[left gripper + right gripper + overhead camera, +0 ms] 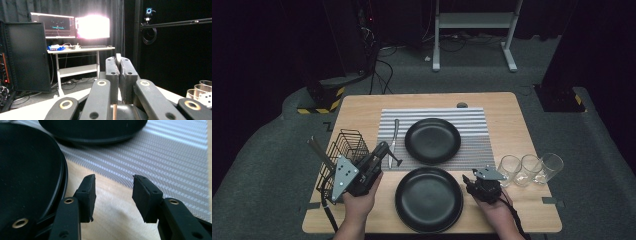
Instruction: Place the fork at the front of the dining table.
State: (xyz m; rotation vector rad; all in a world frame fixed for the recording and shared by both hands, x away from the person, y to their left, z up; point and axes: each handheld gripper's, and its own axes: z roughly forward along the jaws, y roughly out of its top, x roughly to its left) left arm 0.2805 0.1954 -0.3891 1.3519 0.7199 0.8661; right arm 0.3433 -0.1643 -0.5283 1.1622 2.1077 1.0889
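Note:
My left gripper is held tilted up beside the wire basket. In the left gripper view its jaws are shut on a thin pale utensil whose tip pokes just above them; I cannot tell what kind it is. A silver utensil lies on the left part of the striped placemat. My right gripper rests low at the right rim of the near black plate. It stands open over bare wood, with that plate to its left.
A second black plate sits on the placemat. Three empty glasses stand in a row at the right. A long handle sticks out of the basket. A desk with lit monitors stands beyond the table.

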